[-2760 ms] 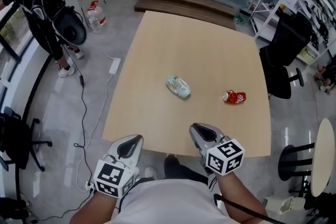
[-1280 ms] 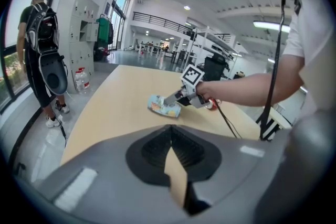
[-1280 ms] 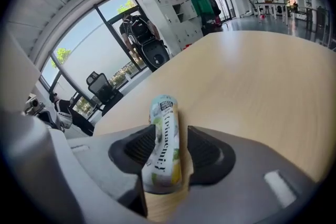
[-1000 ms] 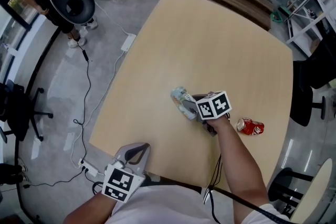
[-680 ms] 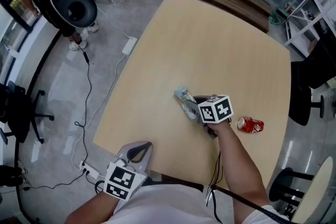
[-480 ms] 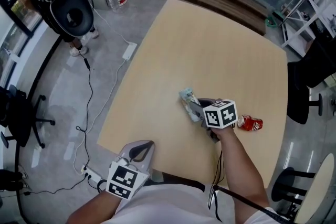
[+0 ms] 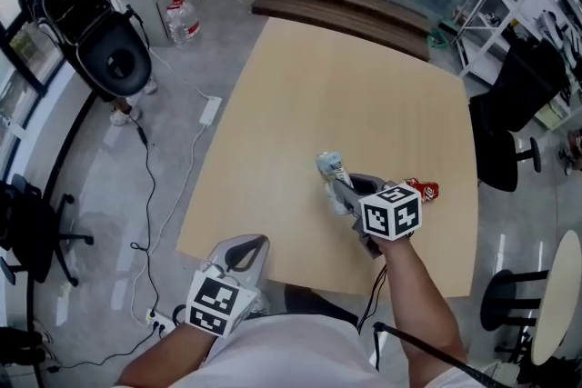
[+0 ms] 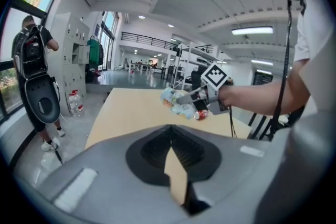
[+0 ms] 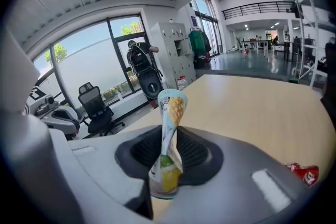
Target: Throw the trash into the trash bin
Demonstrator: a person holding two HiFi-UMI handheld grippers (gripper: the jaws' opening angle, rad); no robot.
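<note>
Pale wooden table (image 7: 346, 77) fills the middle of an open office floor, with a black office chair (image 7: 509, 95) at two o'clock and a large water jug (image 7: 182, 18) on the floor at eleven o'clock. At ten o'clock a person stands behind a black container with a round opening (image 7: 116, 59); it may be the bin, though I cannot tell.

The right gripper (image 7: 344, 195) reaches out over the table's near half, toward five o'clock of its centre. Its jaws have just been closing and now stand narrow, pinched on the crushed cup (image 9: 170, 113). They clamp it across its flattened waist, probably because that thin part gives the pads the firmest hold. Seen from the left gripper view, the cup hangs clear above the tabletop, so I judge it lifted for carrying to the bin.

The cup is thin pale blue plastic, squashed almost flat in the middle. One end keeps a rounded rim and a yellow pineapple picture, and the other shows green and yellow print. In the right gripper view it sticks up out of the jaws, slightly bent.

A crushed red can (image 7: 423, 189) lies on the table at three o'clock of the right gripper, close by and untouched, seemingly next in line.

The left gripper (image 7: 245, 245) hangs back at the table's near edge, at seven o'clock. Its jaws are drawn together at the tips with nothing between them, kept out of the way.
</note>
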